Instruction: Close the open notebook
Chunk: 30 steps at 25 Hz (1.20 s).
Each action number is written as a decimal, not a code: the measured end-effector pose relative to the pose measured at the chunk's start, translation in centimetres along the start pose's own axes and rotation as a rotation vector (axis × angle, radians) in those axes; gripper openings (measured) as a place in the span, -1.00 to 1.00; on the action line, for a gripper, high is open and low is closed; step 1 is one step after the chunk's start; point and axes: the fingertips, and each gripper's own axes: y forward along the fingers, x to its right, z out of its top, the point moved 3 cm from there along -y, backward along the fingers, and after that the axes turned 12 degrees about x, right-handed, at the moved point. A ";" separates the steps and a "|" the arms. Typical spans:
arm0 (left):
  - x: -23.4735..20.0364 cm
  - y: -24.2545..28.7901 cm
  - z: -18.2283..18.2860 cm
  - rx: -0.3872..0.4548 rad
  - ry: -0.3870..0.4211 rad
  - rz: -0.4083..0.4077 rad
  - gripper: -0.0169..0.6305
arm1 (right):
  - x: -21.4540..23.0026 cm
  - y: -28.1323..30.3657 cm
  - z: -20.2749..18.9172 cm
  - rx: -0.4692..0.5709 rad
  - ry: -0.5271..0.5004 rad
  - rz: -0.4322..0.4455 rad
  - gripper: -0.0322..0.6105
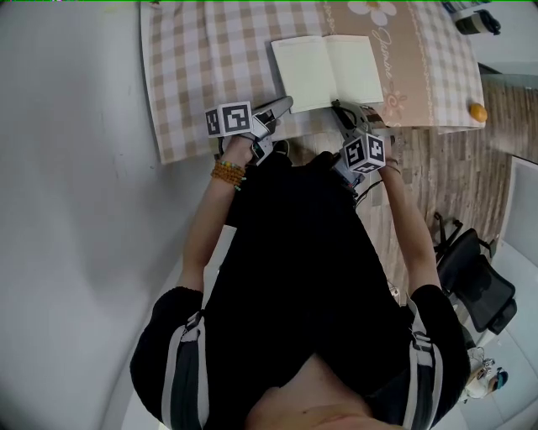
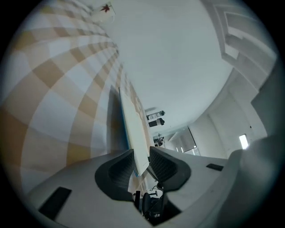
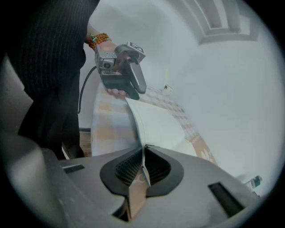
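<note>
The open notebook [image 1: 329,69] lies with pale blank pages up on a beige checked tablecloth [image 1: 189,76]. My left gripper [image 1: 282,105] reaches its near left corner. In the left gripper view the jaws [image 2: 141,156] stand open around the notebook's thin edge [image 2: 133,127], and the pads do not press on it. My right gripper [image 1: 341,108] is at the near edge by the spine. In the right gripper view it [image 3: 143,156] is shut on a thin lifted edge of the notebook [image 3: 156,127], with the left gripper [image 3: 122,73] beyond.
A small orange ball [image 1: 477,112] lies at the cloth's right corner. A dark object [image 1: 476,21] sits at the far right of the table. Wood floor and a black office chair [image 1: 481,281] are on the right. The person's black-clad body fills the near view.
</note>
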 end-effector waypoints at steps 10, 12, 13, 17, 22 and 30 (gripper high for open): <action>-1.4 0.7 0.1 0.013 -0.139 -0.003 -0.57 | 0.3 -0.2 0.0 0.012 0.032 -0.007 -0.85; -1.2 1.2 0.0 0.015 -0.168 -0.021 -0.57 | 0.3 -0.2 0.0 0.011 0.029 -0.005 -0.85; -1.1 1.4 -0.1 0.017 -0.178 -0.029 -0.57 | 0.3 -0.2 0.0 0.010 0.028 -0.005 -0.85; -0.8 1.8 -0.1 0.017 -0.179 -0.045 -0.57 | 0.2 -0.2 0.0 0.002 0.021 -0.003 -0.85; -0.6 1.9 0.1 0.013 -0.199 -0.052 -0.87 | 0.0 0.1 -0.5 -0.004 0.015 0.007 -0.77; -0.3 1.8 0.1 0.006 -0.187 -0.049 -0.87 | -1.8 0.6 3.0 0.080 -0.123 -0.021 -0.38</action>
